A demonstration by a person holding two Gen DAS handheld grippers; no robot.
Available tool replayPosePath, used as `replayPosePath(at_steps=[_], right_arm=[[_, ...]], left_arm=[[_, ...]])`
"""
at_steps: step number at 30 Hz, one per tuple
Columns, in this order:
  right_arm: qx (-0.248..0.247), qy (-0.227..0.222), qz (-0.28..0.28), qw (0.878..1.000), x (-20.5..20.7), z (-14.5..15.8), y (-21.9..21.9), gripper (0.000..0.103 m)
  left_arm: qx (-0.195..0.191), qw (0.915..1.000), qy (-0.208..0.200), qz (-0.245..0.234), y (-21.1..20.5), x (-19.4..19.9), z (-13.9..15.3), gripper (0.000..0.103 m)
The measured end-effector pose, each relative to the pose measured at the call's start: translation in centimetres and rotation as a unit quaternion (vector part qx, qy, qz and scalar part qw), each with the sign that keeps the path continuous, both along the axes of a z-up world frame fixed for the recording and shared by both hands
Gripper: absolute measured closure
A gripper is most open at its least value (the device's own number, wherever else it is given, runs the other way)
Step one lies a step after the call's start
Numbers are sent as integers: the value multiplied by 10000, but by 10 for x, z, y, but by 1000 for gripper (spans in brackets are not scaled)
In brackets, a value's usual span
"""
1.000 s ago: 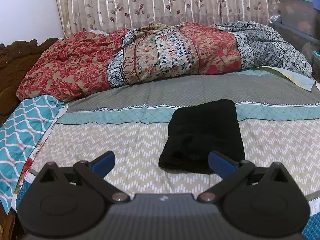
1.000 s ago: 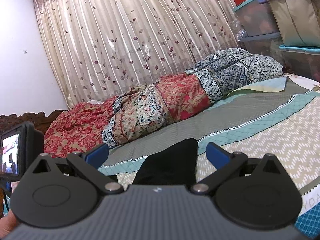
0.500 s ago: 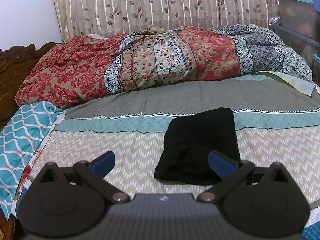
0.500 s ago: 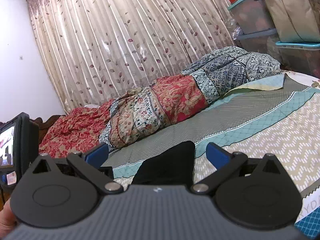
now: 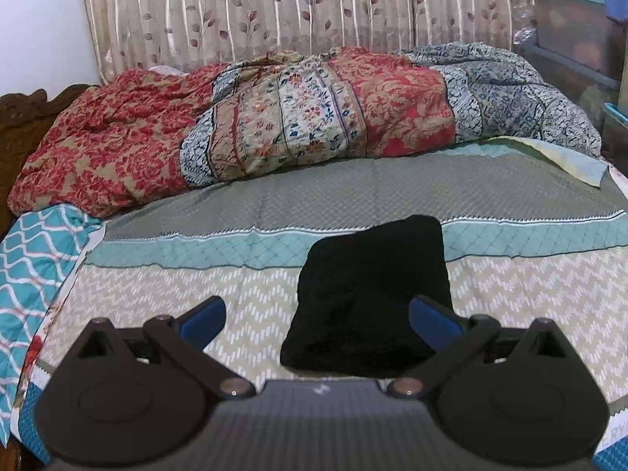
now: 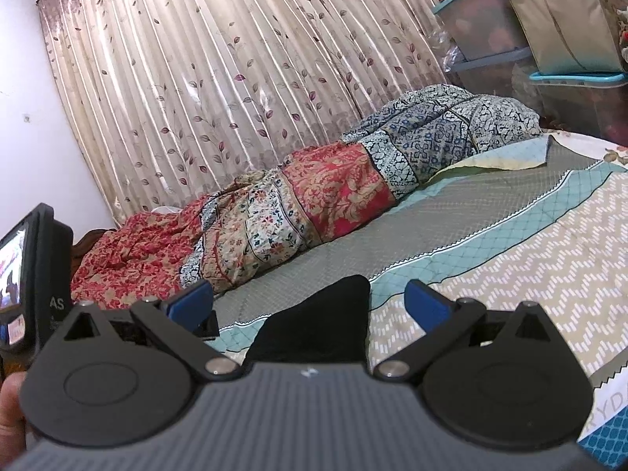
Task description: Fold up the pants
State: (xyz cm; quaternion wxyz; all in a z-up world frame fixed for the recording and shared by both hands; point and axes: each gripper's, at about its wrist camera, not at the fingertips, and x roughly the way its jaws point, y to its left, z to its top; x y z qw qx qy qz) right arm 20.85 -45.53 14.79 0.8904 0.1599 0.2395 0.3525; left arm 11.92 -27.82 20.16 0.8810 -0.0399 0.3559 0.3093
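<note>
Left wrist: folded black pants point(image 5: 373, 294) lie on bedsheet point(image 5: 157, 298)

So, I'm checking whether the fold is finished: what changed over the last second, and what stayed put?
Only the views shifted: the folded black pants sit lower in the left wrist view now and farther from the grippers, so both seem to be backing away. Left gripper and right gripper stay open, holding nothing. Pants and quilt lie unchanged.

a home bedroom: a bed point(image 5: 353, 200) with patterned sheets, a rumpled floral quilt point(image 5: 298, 117) along its far side, leaf-print curtains point(image 5: 298, 11) behind, a carved wooden headboard point(image 5: 23, 117), stacked storage bins point(image 6: 490, 27).
</note>
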Motion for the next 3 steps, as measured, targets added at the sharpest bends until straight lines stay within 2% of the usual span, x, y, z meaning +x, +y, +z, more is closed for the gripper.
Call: replayPosePath(at_steps=[3], right_arm=[[84,-54,43,9999,-1,0,-1,0]], left_arm=[[-5,9999,-112,-74,2,0,2,0]])
